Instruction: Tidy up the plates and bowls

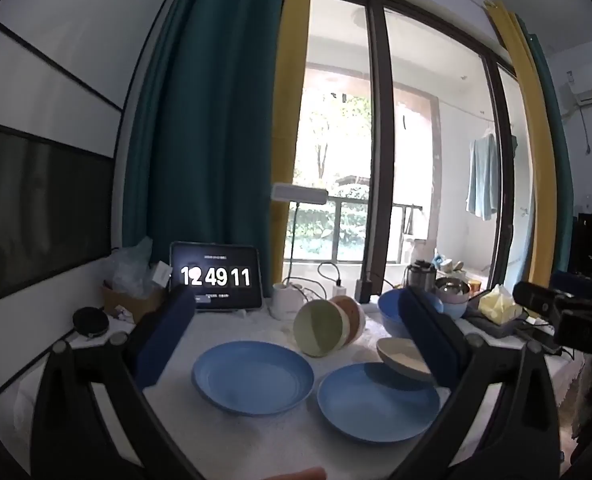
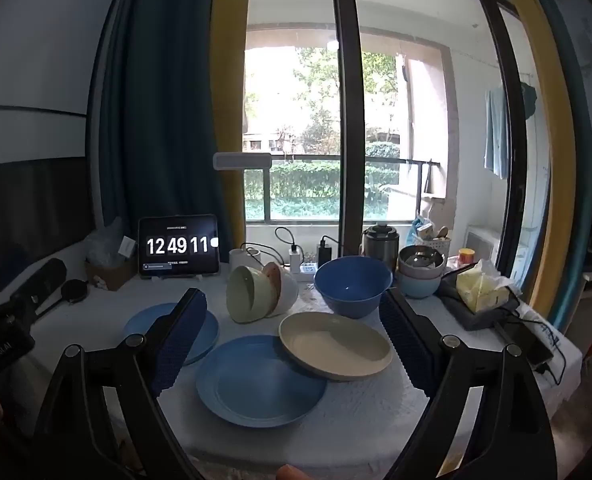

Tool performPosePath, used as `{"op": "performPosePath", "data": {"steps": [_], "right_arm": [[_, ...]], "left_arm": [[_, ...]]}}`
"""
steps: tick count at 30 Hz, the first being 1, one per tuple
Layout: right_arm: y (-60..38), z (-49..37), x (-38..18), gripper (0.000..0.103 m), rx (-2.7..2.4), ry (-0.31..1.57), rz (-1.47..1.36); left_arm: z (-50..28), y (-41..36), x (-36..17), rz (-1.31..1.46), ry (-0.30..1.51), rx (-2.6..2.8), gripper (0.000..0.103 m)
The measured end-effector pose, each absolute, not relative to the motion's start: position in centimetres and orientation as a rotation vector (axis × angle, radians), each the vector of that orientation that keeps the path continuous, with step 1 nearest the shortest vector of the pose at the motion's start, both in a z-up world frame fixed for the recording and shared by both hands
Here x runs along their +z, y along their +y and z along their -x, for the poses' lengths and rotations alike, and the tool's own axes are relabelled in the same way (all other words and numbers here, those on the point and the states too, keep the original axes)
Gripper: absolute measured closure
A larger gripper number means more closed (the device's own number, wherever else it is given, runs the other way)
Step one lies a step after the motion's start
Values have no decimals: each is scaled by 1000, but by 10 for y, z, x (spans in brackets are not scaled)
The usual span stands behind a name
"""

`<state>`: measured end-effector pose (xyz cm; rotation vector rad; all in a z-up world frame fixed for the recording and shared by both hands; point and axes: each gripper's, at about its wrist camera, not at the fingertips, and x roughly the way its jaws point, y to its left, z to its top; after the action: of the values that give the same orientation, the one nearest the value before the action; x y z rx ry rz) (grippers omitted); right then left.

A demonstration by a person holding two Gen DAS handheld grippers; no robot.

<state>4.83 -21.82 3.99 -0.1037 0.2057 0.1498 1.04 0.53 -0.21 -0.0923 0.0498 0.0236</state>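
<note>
Two blue plates lie on the white table: one to the left and one nearer the middle. A cream plate rests tilted with its edge on the middle blue plate. A stack of small bowls, green one in front, lies on its side behind the plates. A big blue bowl stands upright at the back. My left gripper and my right gripper are both open and empty above the plates.
A tablet clock stands at the back left, next to a white mug and chargers with cables. Stacked bowls with a metal one on top, a kettle and a tissue pack crowd the back right.
</note>
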Motion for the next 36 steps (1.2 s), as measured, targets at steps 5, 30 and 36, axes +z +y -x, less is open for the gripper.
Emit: {"op": "performPosePath", "data": {"steps": [5,30,36], "right_arm": [[-221,-56,41,13,154,251,65],[-220,-53,40,13,164,245,69],[-220,-52,41,13,165,242,67]], "left_arm": [[-10,-1,-7,78,62,5,0],[-9,12,-4,84,49,9,1],[-8,13,-4,97,55,12,0]]}}
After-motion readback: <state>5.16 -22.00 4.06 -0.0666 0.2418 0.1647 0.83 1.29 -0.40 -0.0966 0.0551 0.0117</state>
